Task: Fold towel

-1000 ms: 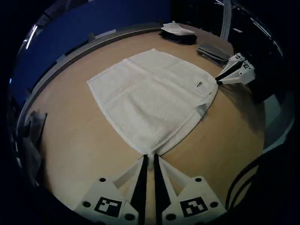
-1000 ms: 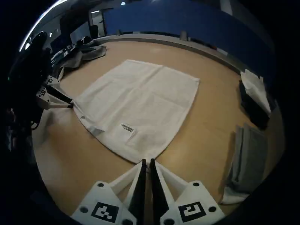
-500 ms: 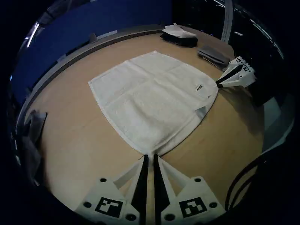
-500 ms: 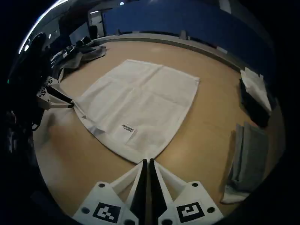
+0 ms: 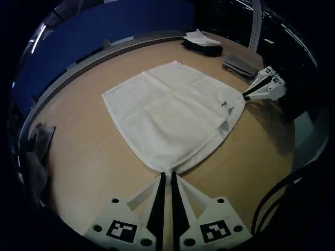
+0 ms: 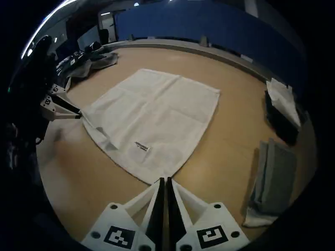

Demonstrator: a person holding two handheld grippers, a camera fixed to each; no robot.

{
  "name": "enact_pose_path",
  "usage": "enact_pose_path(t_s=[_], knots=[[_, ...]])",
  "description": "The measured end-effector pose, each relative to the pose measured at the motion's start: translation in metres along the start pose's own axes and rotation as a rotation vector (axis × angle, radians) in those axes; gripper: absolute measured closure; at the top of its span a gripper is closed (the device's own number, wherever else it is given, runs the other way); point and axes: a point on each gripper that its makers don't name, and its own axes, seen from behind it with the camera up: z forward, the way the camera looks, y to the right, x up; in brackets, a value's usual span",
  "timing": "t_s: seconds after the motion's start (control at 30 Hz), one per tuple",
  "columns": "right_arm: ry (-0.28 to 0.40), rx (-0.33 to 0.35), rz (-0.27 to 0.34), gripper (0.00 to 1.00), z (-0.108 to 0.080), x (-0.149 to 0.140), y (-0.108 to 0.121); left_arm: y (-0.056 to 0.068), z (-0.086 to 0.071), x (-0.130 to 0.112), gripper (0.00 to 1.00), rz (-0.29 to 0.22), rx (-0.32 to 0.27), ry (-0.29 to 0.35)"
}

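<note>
A white towel (image 5: pixel 176 108) lies spread on the wooden table (image 5: pixel 83 154), its near edge lifted off the surface. My left gripper (image 5: pixel 167 175) is shut on one near corner. My right gripper (image 6: pixel 164 180) is shut on the other near corner. In the left gripper view the right gripper (image 5: pixel 247 97) appears at the towel's far right corner. In the right gripper view the towel (image 6: pixel 150 113) stretches to the left gripper (image 6: pixel 79 116) at the left. A small label (image 6: pixel 142 146) shows near the towel's near edge, and the hem curls between the two corners.
A dark stack with a white cloth on top (image 6: pixel 284 108) and a folded grey towel (image 6: pixel 272 175) lie on the table's right side. Grey cloth (image 6: pixel 94 60) is bunched at the far left. A blue partition (image 5: pixel 96 29) runs behind the table.
Both grippers have risen slightly with the corners in them, lifting the near edge. The hem between them sags and curls more. The far edge stays on the table.
</note>
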Motion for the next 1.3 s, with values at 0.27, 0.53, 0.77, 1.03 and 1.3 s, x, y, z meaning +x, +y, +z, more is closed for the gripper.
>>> enact_pose_path(t_s=[0.27, 0.53, 0.77, 1.03, 1.3], knots=[[0.033, 0.002, 0.019, 0.96, -0.009, 0.01, 0.0, -0.002, -0.006, 0.006, 0.9, -0.018, 0.007, 0.016], [0.08, 0.0, 0.032, 0.96, -0.023, 0.029, 0.0, -0.002, -0.016, 0.022, 0.9, -0.014, 0.019, 0.044], [0.15, -0.005, 0.055, 0.97, -0.048, 0.06, 0.007, -0.008, -0.038, 0.05, 0.9, -0.029, 0.037, 0.095], [0.208, -0.016, 0.058, 0.96, -0.078, 0.083, 0.012, -0.014, -0.063, 0.078, 0.9, -0.043, 0.052, 0.139], [0.238, -0.018, 0.076, 0.97, -0.102, 0.093, 0.011, -0.014, -0.087, 0.095, 0.9, -0.067, 0.067, 0.168]])
